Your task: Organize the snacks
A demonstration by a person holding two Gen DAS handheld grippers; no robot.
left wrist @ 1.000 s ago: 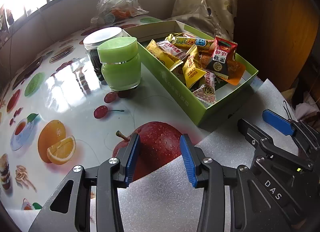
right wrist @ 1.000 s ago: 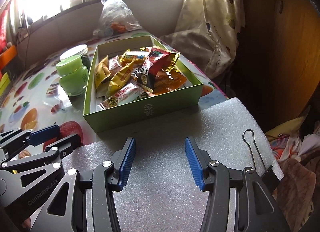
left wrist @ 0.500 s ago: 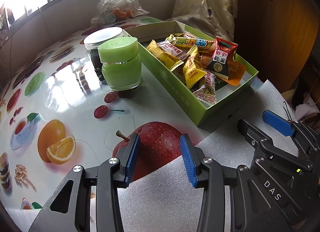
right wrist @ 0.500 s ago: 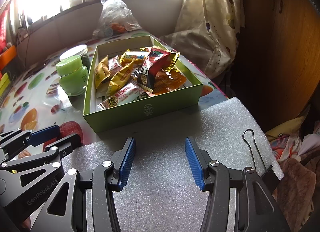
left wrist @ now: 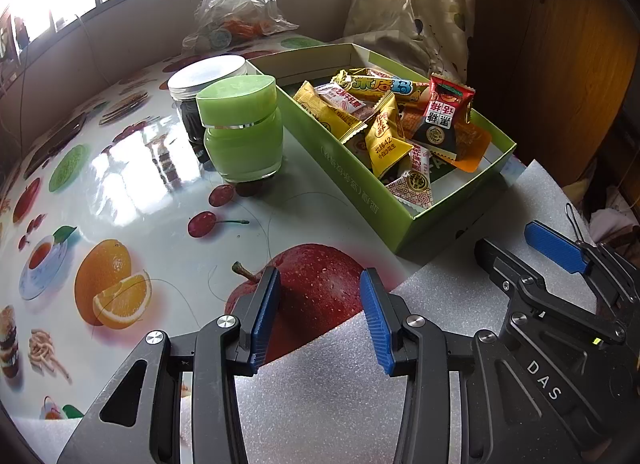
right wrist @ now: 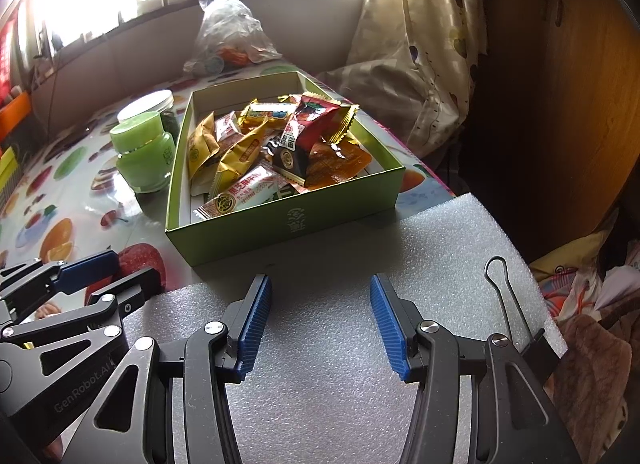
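Observation:
A green cardboard box (left wrist: 360, 199) (right wrist: 280, 223) sits on the fruit-print table, holding several wrapped snacks (left wrist: 384, 123) (right wrist: 276, 151) in yellow, red, black and orange. My left gripper (left wrist: 318, 296) hangs open over a printed red apple at the near edge of the table, short of the box, with nothing between its blue pads. My right gripper (right wrist: 320, 300) stands open above a sheet of white foam (right wrist: 340, 264), just in front of the box, and holds nothing. Each gripper shows at the edge of the other's view.
A green jar (left wrist: 240, 127) (right wrist: 144, 151) stands left of the box, a white-lidded dark jar (left wrist: 204, 79) behind it. A clear plastic bag (left wrist: 236, 3) lies at the far wall. A black binder clip (right wrist: 516, 312) grips the foam's right edge. A curtain (right wrist: 420, 43) hangs at the right.

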